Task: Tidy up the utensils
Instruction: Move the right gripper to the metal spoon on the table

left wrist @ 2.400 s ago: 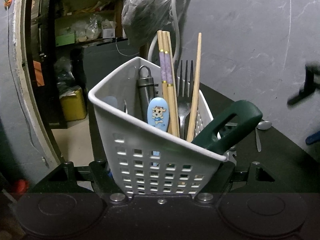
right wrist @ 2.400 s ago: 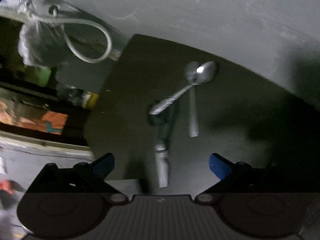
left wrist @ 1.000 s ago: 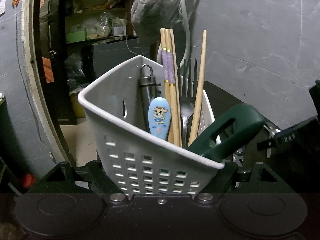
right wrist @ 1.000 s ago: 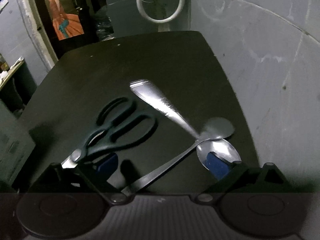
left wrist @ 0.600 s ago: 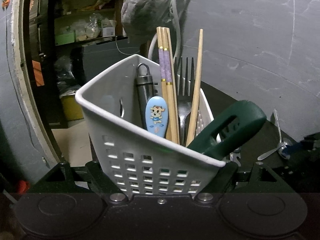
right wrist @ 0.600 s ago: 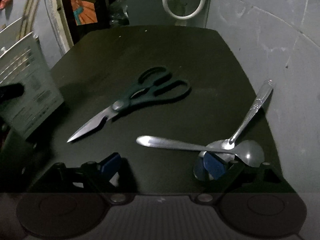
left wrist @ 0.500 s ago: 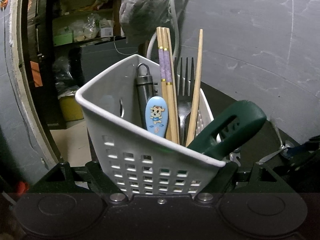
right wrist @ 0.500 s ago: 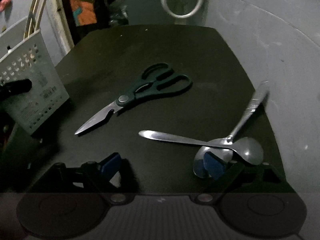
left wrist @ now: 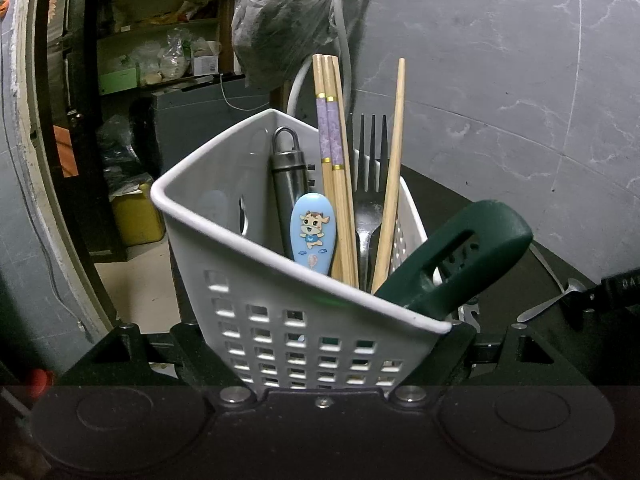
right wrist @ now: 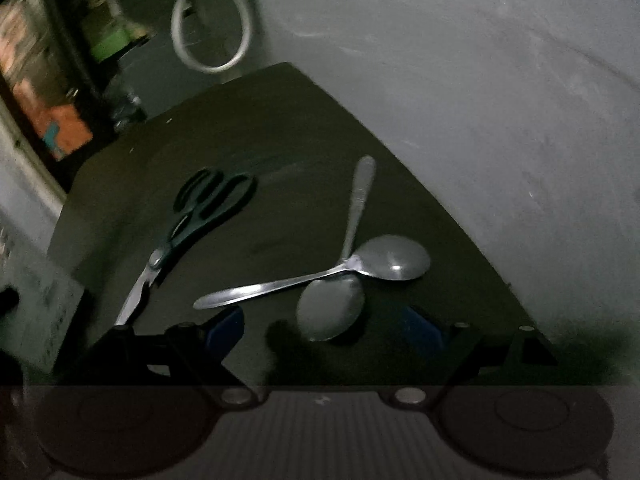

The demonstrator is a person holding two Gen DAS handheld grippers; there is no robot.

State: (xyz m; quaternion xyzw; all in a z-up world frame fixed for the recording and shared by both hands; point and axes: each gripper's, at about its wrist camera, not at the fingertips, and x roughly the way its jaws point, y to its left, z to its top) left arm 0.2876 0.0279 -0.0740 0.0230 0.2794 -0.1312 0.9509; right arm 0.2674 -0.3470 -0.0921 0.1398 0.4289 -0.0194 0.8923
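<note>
We are gripping the white caddy (left wrist: 304, 320) with our left gripper (left wrist: 320, 364), the fingers (left wrist: 188, 344) pressing on its two lower corners. In it are standing a steel handle (left wrist: 289, 184), a blue spoon (left wrist: 313, 232), chopsticks (left wrist: 334, 168), a fork (left wrist: 370, 200) and a green handle (left wrist: 460, 256) leaning out to the right.

On the dark worktop (right wrist: 280, 128), the scissors (right wrist: 188, 224) are lying to the left, blades toward us, beyond our left finger (right wrist: 224, 328). Two spoons (right wrist: 360, 268) are lying crossed ahead of our right gripper (right wrist: 324, 332). The nearer bowl is sitting between the fingers, closer to the left one and touching neither; the other bowl is lying farther out, toward the right finger (right wrist: 424, 332). One handle is pointing left past the left finger, the other away toward the grey wall (right wrist: 480, 100). These jaws are standing wide open on nothing, having just been closing slightly.
</note>
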